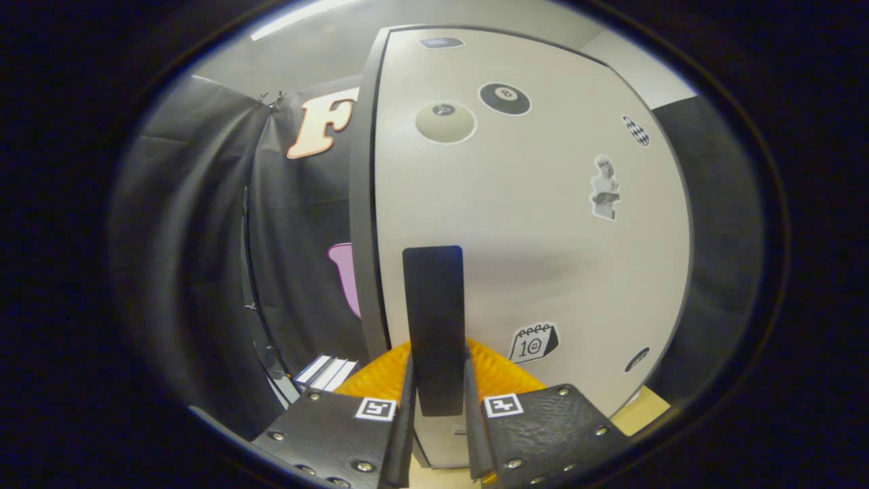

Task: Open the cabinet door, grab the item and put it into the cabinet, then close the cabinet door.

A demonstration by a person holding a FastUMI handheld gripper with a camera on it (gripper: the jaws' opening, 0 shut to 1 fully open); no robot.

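Gripper (438,407) fingers clamped on both sides of the one dark flat upright door handle (433,319), on the single pale grey cabinet door (543,224) carrying about seven stickers, door looks nearly closed, item to stow can't be made out, one dark edge strip (361,204) beyond.

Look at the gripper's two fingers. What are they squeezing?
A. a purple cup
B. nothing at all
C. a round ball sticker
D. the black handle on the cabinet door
D: the gripper has both fingers pressed on the black handle of the closed cabinet door.
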